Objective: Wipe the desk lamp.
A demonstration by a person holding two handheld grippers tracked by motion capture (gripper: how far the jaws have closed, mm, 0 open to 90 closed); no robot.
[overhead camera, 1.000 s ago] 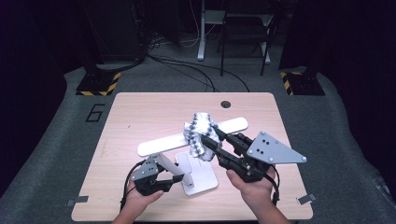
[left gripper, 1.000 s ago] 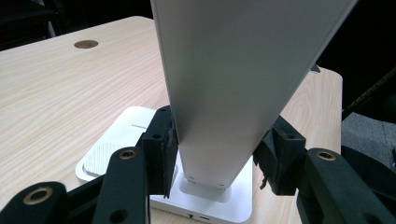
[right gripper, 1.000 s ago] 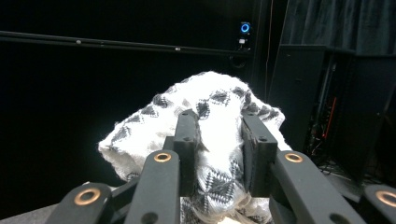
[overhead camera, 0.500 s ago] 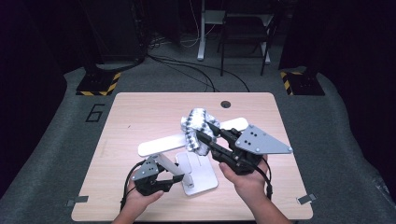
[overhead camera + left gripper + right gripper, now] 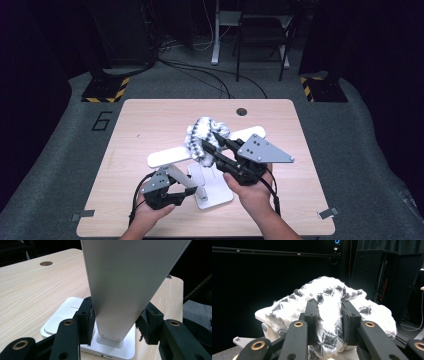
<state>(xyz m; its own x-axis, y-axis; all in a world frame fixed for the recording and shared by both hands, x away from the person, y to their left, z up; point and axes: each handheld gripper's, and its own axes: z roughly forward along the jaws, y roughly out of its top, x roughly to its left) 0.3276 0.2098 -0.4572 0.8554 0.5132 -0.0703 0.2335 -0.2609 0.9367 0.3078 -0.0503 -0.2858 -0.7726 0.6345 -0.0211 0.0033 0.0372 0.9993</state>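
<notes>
White stand post (image 5: 117, 290) near the desk's (image 5: 150, 120) middle is clamped in our left gripper (image 5: 167, 192) for steadiness, while our right gripper (image 5: 212, 145) pinches the patterned cloth (image 5: 329, 312) draped over its top bar (image 5: 170, 157).

cloth (image 5: 206, 135): white, dark diamond pattern, bunched atop stand | stand (image 5: 186, 176): white, upright post, square base

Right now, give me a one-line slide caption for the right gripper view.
Right gripper clamps a bunched white cloth with black diamond pattern draped over the white stand's arm.
</notes>
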